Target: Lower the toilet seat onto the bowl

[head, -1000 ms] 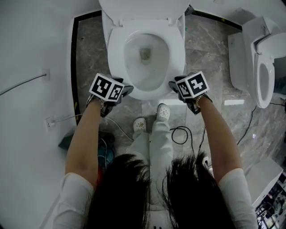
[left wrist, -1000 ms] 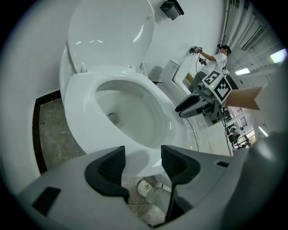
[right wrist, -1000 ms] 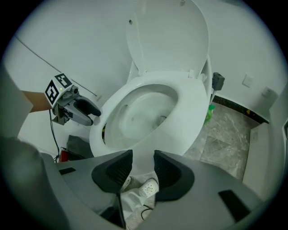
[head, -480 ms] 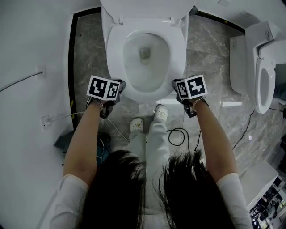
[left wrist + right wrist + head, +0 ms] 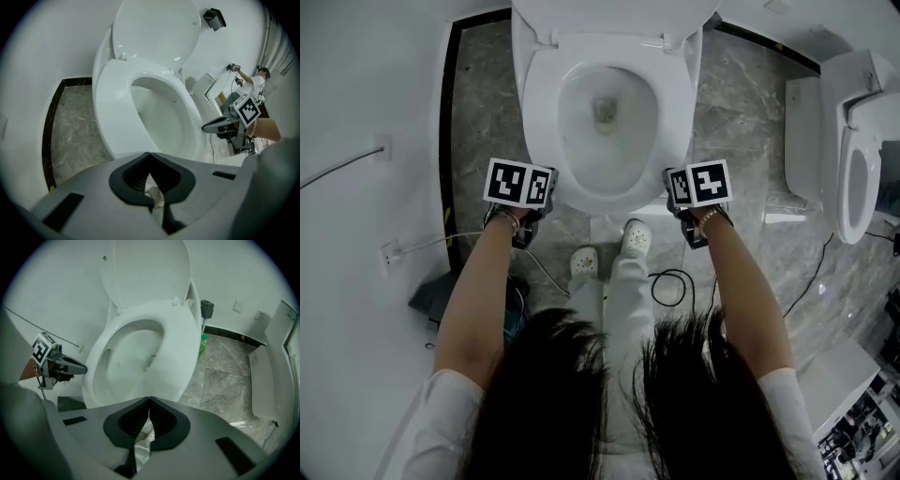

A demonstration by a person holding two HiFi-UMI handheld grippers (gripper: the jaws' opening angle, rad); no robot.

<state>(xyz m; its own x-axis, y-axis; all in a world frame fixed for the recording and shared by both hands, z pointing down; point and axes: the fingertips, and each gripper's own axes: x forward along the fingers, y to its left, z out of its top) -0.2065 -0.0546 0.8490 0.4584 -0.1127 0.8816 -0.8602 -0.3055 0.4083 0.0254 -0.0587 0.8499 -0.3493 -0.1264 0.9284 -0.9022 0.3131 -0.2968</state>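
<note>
Toilet seat point(image 5: 540, 103) lies flat on the bowl point(image 5: 609, 157) at the upper middle of the head view, with the lid point(image 5: 600, 14) raised behind it. The left gripper point(image 5: 544, 195) and right gripper point(image 5: 677, 201) hang just beside the bowl's lower-left and lower-right edges. In the left gripper view the jaws, which have just been closing, meet tip to tip at lower centre, black pads point(image 5: 135, 177) together on nothing and the seat ahead untouched. In the right gripper view the jaws have likewise just closed together, empty, below the lowered seat.
</note>
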